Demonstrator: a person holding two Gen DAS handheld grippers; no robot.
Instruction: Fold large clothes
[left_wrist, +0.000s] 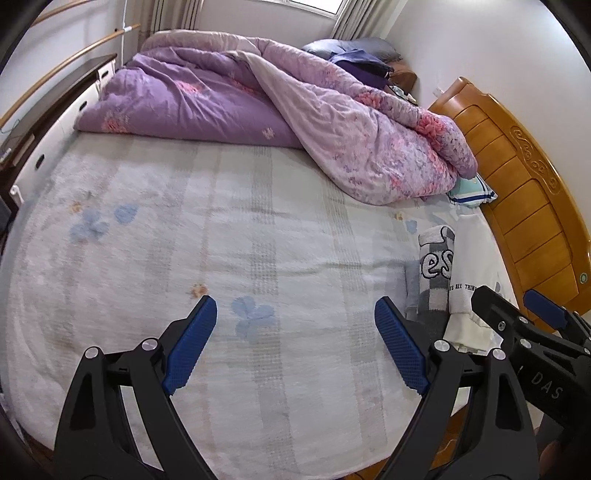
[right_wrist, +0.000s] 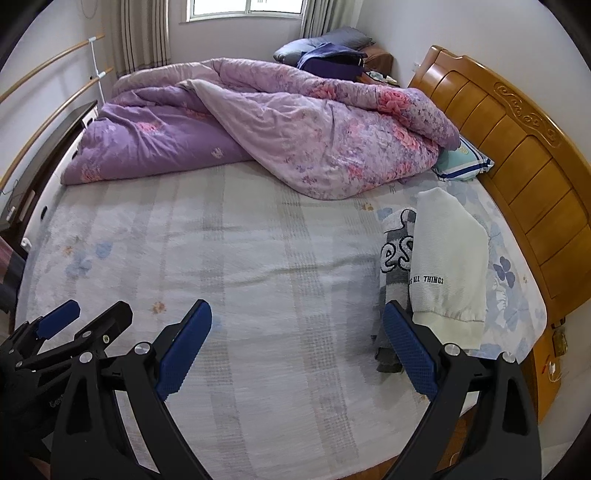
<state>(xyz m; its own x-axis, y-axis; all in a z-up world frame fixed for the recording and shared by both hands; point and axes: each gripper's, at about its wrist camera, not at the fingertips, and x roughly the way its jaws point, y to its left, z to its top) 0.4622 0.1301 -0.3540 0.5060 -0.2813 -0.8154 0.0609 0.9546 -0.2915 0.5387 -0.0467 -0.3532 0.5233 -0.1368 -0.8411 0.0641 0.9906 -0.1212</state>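
Both grippers hover above the bed, tilted down at the mattress. Left gripper (left_wrist: 295, 343): black frame, blue ribbed pads, jaws spread wide, nothing between them. Right gripper (right_wrist: 297, 349): same build, jaws spread wide, nothing between them either. Each one shows at the edge of the other's view, so they sit side by side.

Folded cream-white knit sweater with black lettering (right_wrist: 448, 266) lies flat on the right side of the bed, near the carved orange-brown wooden headboard (right_wrist: 517, 155). Its long axis runs from the near bed edge toward the duvet; ribbed hem at the near end, narrower end pointing away. Just beside it on the left, touching and partly under it, a folded grey-and-white checked garment with big outlined letters (right_wrist: 397, 251), long axis parallel to the sweater's. Right gripper's right pad sits in front of the near ends of both in the picture; contact cannot be told.

Pale striped bedsheet with blue flower prints (left_wrist: 221, 240) covers the mattress. Rumpled purple floral duvet (left_wrist: 258, 103) is heaped along the far side. A teal pillow with blue stripes (right_wrist: 463, 158) pokes out from under it by the headboard.
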